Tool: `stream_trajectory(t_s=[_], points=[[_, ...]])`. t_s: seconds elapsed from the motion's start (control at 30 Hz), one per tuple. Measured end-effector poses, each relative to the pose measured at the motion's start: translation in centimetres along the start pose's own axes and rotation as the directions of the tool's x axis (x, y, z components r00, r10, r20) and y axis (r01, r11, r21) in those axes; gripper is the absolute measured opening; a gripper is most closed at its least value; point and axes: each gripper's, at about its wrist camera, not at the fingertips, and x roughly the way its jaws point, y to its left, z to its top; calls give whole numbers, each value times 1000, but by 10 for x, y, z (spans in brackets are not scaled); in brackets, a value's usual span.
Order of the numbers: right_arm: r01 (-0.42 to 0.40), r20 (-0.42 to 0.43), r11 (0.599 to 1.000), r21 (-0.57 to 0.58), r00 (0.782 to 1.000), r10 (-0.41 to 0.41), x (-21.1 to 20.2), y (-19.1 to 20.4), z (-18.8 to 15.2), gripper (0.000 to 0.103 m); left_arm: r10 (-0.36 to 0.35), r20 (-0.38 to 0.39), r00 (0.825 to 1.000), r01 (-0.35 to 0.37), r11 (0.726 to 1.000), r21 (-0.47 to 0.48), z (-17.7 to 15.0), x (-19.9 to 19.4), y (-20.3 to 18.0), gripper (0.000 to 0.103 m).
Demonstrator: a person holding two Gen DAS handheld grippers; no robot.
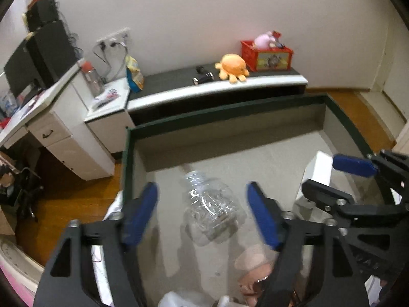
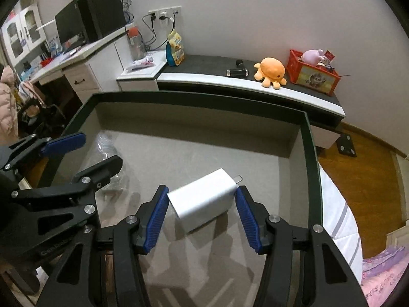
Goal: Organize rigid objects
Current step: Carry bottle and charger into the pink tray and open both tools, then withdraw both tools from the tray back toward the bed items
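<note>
Grey bin (image 2: 310, 153): left gripper (image 1: 202, 213) open, bottle (image 1: 211, 208) loose between fingers; right gripper (image 2: 202, 211) clamps white charger (image 2: 204, 199).

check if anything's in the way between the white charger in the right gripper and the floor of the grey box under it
Nothing visible blocks it. The white charger sits between the right gripper pads, with bare grey box floor under and ahead of it. The clear bottle lies off to the left, under the open left gripper.
</note>
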Motion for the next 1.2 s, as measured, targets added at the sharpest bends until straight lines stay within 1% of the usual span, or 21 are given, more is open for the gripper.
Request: stream_trajectory(t_s=[0.03,0.1,0.13,0.17,0.27,0.3,0.37,0.43,0.5,0.57,0.6,0.63,0.7,0.73,0.77,0.83,0.93,1.0,1.07,1.13,1.2], points=[[-7,8,1000,11,1000,7,-2,-1,0,57,4,13,1000,-4,1000,-12,0,-7,3,88],[-40,52,998,39,998,38,-18,-4,-4,65,-2,68,998,4,999,-34,-3,-29,8,94],[-46,73,998,50,996,43,-26,-4,-6,75,6,93,996,-2,999,-36,-5,-38,10,99],[-48,92,997,55,995,43,-34,-3,-7,81,14,122,992,-9,999,-37,-8,-50,11,101],[-63,171,997,47,984,55,-69,2,-18,81,8,234,972,0,999,-33,-22,-96,13,103],[-70,200,997,41,978,60,-84,5,-26,81,2,256,967,5,1000,-27,-26,-108,12,103],[-80,253,996,28,965,71,-108,11,-40,82,13,326,945,-5,1000,-25,-42,-142,9,103],[-71,293,997,4,954,67,-130,19,-56,82,16,370,929,-11,1000,-16,-58,-168,7,103],[-57,343,998,-9,938,57,-151,26,-74,82,36,409,912,-28,999,-25,-80,-195,4,103],[-27,390,999,-17,920,32,-172,33,-96,83,36,448,893,-23,999,-35,-101,-218,3,103],[-13,416,1000,-19,909,20,-181,35,-107,83,42,456,889,-27,999,-39,-109,-226,2,103],[0,447,1000,-22,895,9,-193,38,-121,83,53,482,874,-32,998,-51,-125,-240,-1,103],[30,488,999,-20,872,-16,-208,42,-143,93,56,517,854,-28,998,-62,-147,-258,-4,103],[41,520,999,-18,853,-26,-218,44,-159,103,63,531,845,-30,997,-70,-160,-268,-6,103],[49,543,999,-19,839,-31,-225,47,-170,103,60,540,840,-24,997,-74,-172,-276,-10,103],[66,584,998,-17,811,-44,-239,52,-193,103,63,547,835,-24,997,-78,-192,-286,-18,103],[96,626,995,-3,777,-72,-255,61,-225,103,51,538,842,-15,997,-71,-219,-294,-31,103],[121,642,993,8,760,-98,-264,69,-245,103,49,530,847,-13,997,-71,-236,-298,-39,103],[119,657,993,12,748,-98,-272,72,-259,103,48,526,849,-1,996,-89,-253,-302,-43,103],[136,667,991,18,736,-113,-279,73,-276,103,57,530,846,8,993,-120,-269,-308,-46,103],[146,681,989,29,721,-126,-284,74,-289,103,44,526,849,21,993,-116,-281,-312,-50,103]])
